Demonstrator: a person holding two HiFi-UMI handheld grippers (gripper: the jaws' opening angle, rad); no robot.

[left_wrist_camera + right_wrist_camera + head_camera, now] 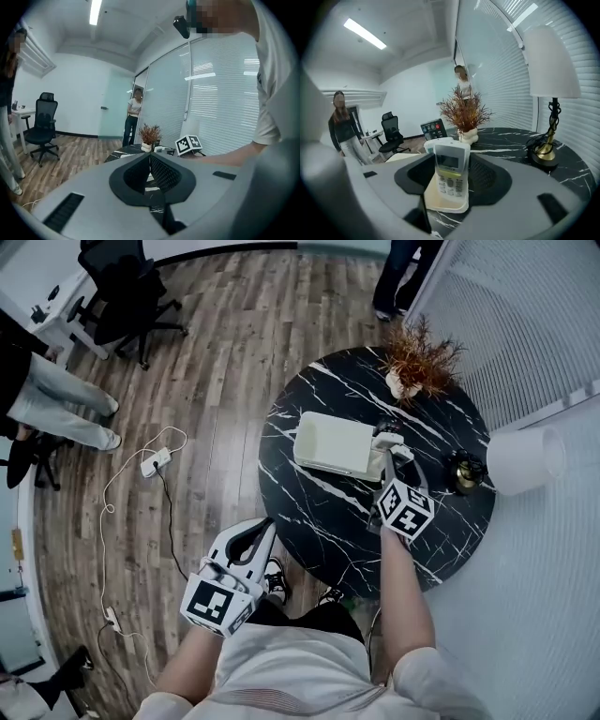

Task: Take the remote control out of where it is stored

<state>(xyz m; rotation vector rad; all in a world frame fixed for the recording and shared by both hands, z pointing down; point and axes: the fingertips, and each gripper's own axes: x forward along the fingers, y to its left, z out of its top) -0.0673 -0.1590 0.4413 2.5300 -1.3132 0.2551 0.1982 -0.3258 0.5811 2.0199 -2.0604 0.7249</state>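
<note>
A white remote control [451,171] with a small screen stands upright in a cream holder [440,202] on the round black marble table [328,521]. My right gripper [451,152] reaches over the table beside the cream storage box [333,444]. Its jaws sit against both side edges of the remote, shut on it. In the head view this gripper [386,457] hides most of the remote. My left gripper [265,524] hangs off the table's near left rim, over the wooden floor. In its own view the left gripper [150,159] has its tips together, with nothing held.
A dried plant in a white pot [417,367] stands at the table's far side and a black remote [387,427] just behind the box. A lamp with a white shade [525,460] and brass base [466,472] is at the right. Cables and a power strip [155,462] lie on the floor; people stand around.
</note>
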